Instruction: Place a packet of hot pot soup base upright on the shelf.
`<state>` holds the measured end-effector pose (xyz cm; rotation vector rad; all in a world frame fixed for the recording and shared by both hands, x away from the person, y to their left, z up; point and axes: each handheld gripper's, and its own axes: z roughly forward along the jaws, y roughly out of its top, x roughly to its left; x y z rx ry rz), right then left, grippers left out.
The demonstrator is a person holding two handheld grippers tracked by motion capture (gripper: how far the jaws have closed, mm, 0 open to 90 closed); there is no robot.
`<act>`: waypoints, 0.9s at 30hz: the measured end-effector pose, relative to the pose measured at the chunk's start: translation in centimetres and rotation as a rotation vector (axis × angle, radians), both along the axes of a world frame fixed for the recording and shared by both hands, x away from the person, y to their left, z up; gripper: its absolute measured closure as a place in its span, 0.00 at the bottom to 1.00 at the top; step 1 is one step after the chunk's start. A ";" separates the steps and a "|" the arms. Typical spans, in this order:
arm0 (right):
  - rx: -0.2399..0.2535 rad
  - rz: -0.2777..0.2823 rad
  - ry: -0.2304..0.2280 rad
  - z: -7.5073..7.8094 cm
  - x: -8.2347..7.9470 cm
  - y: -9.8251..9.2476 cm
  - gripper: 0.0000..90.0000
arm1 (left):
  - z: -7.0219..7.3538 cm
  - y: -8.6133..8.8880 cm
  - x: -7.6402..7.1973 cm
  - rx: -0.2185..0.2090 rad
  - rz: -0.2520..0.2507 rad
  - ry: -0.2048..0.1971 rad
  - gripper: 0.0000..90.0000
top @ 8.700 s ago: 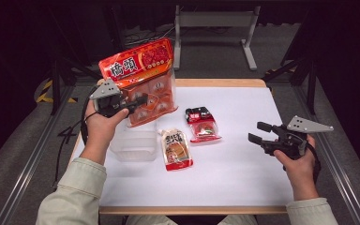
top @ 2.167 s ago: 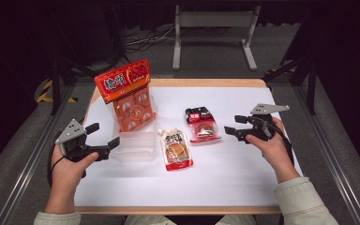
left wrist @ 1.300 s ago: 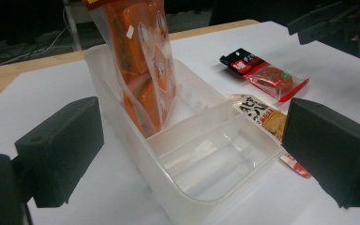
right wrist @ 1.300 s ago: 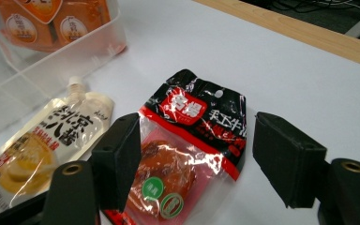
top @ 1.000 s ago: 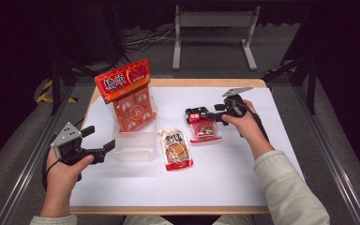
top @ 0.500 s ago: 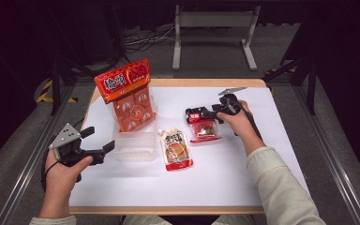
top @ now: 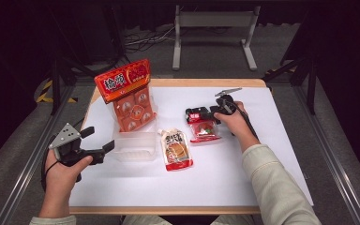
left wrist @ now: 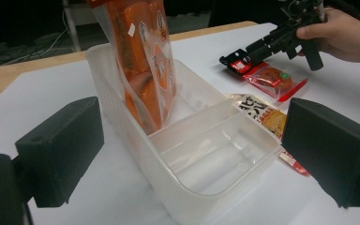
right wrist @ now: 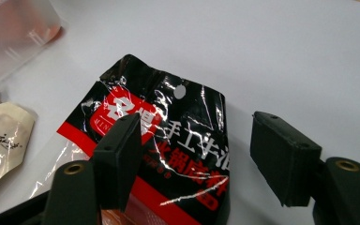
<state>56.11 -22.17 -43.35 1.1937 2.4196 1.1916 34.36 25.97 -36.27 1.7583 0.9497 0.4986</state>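
The black-and-red sachet (top: 202,124) lay flat on the bench (top: 262,154), just to the right of the clear plastic tub (top: 135,147), with the pale spouted pouch (top: 175,149) between them. You could expect it to be light and limp: glossy film that crinkles and slides, with a soft filling lower down. The flat black header strip at its top edge (the part with the punched hang hole) looked the best place to pinch, since the film there is doubled and stiffer than the bulging body.

Your right tool (right wrist: 201,159) hung low over that header, its jaws well apart and straddling the printed band; one pad (right wrist: 117,157) sat above the red label, the other pad (right wrist: 283,157) beyond the sachet's edge over bare bench. Nothing was clamped.

Your left tool (left wrist: 187,154) waited at the near end of the tub, jaws wide apart and empty. The orange snack pack (top: 127,93) stood propped in the tub's far compartment.
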 end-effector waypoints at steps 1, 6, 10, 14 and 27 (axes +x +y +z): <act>0.002 0.000 -0.002 -0.1 0.1 0.2 0.39 | 0.0 0.0 0.0 0.003 0.003 0.000 0.07; -0.012 0.000 0.004 -0.5 0.2 0.6 0.38 | -0.1 0.1 0.1 0.004 0.002 0.001 0.07; -0.028 0.022 0.017 -0.5 0.2 0.8 0.52 | -0.1 0.1 0.1 0.004 0.002 0.002 0.07; -0.071 0.026 0.017 -0.1 -0.1 1.0 0.64 | -0.2 0.2 0.2 0.002 0.009 0.005 0.07; -0.177 0.036 -0.004 0.9 -0.9 1.2 0.95 | -0.2 0.2 0.3 0.002 0.006 0.002 0.07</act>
